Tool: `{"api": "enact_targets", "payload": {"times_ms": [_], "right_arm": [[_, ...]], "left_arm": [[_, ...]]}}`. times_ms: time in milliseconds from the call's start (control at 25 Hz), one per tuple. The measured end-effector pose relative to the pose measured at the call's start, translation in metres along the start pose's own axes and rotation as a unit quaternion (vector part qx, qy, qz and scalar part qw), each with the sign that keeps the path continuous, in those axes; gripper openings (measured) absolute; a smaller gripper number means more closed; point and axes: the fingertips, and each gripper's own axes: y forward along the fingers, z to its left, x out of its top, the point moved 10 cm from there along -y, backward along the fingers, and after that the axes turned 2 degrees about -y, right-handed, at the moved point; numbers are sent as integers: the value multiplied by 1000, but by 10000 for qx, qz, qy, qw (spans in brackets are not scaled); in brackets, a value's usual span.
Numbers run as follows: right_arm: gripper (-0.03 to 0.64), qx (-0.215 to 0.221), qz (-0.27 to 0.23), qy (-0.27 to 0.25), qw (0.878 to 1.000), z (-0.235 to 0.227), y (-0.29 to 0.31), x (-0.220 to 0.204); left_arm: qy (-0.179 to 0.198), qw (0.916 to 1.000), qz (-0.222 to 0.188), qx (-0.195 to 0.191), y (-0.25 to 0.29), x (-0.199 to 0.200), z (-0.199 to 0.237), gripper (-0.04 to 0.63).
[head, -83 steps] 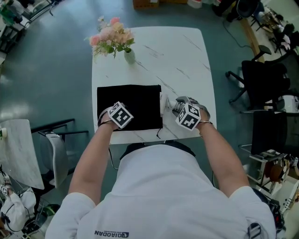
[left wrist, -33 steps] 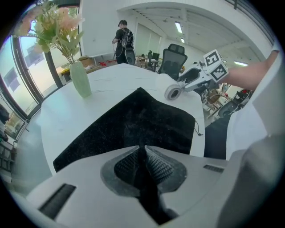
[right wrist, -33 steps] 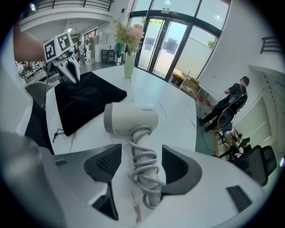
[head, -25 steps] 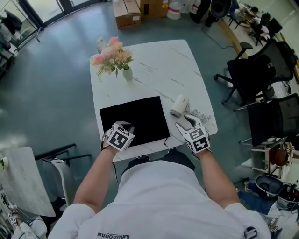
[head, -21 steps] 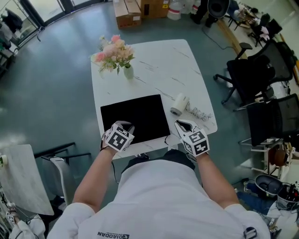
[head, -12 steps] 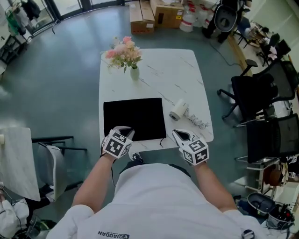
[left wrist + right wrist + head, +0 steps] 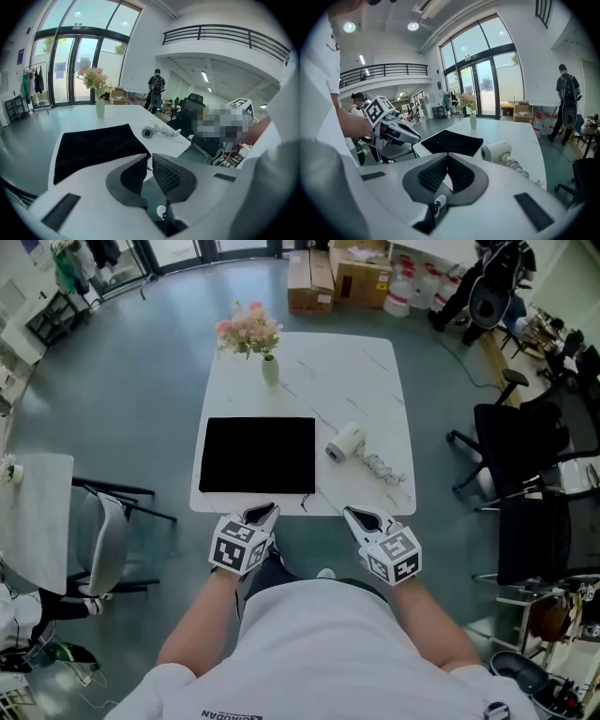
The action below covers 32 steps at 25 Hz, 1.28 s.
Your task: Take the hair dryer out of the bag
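Observation:
The black bag [image 7: 258, 455] lies flat on the near left part of the white table [image 7: 347, 371]. To its right, out of the bag, the white hair dryer [image 7: 345, 442] lies on its side with its coiled cord [image 7: 380, 468] trailing right. Both grippers hang off the table's near edge, clear of everything. My left gripper [image 7: 260, 515] has its jaws nearly together with nothing between them [image 7: 147, 156]. My right gripper [image 7: 357, 517] is shut and empty [image 7: 447, 154]. The bag [image 7: 452, 141] and dryer [image 7: 497, 151] lie beyond its jaws.
A vase of pink flowers [image 7: 251, 334] stands at the table's far left corner. A chair [image 7: 103, 521] is left of the table, black office chairs [image 7: 511, 446] to the right, and cardboard boxes [image 7: 328, 277] beyond. A person [image 7: 568, 108] stands far right.
The hair dryer was let go and stays on the table beside the bag. Both grippers drew back off the near edge and rose; the right gripper's jaws closed.

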Motion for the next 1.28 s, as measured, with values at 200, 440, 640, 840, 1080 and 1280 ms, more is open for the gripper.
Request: {"api": "enact_targets", "payload": {"times_ms": [200,440,640,840,1080,1280], "right_arm": [[17,335,-182,514,9980,10,-29,-27],[15,568,-270,633,9960,24,-52,-34],[15,395,-285,501,9976,34,-49,-32],[15,62,-135,520,9985,53,-41,-25],[15,-57,-87,379,9992,86,-24,-8],[15,-145,-59,803,9966,102,-17,-15]], "left_arm": [[-113,9999,-83,83,-19,-31,-55,49],[1,9996,-85,259,-46,-45,-77,49],[99,9991,-292,288,-56,-36,-65,49],[132,9994,-317,53,-66,-35,-56,49],[141,9991,-392,-127,-82,-35,-35,49],[40,9985,-453,-304,-91,-38,-24,49]]}}
